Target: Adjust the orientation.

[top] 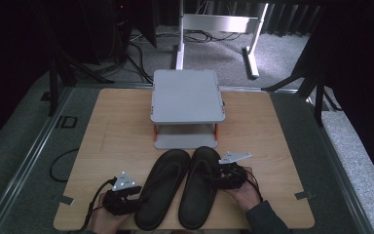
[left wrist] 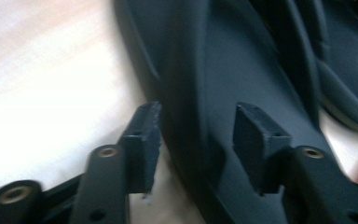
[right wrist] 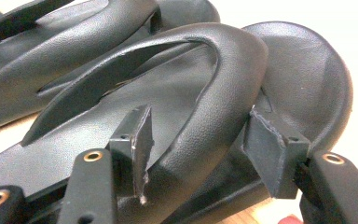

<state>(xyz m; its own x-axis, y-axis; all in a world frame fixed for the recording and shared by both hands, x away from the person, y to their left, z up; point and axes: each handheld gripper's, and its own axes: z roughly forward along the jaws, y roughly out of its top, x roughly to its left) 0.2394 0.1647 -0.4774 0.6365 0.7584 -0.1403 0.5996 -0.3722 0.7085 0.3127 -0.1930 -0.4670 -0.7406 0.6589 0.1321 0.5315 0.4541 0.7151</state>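
the left hand-held gripper (top: pixel 135 191) sits at the left sandal's (top: pixel 161 187) outer edge, jaws apart astride its rim without pressing. the right hand-held gripper (top: pixel 220 174) has its jaws apart around the right sandal's (top: pixel 198 187) strap. both sandals lie side by side on the desk (top: pixel 117 136), before a grey stand (top: pixel 187 97).

Wooden table (top: pixel 112 141): grey stand (top: pixel 187 102), two black sandals (top: pixel 161 187).

1. Left gripper (top: pixel 135 191): black body, grey three-cornered plate on top, black cable trailing toward the table's near left corner.
2. Right gripper (top: pixel 217 171): black, same grey plate, looped black cable.
3. Jaws: black bars, brass-ringed screw holes, squared scuffed pads (right wrist: pixel 138 140).
4. Dark sleeve (top: pixel 267 219) at right wrist.
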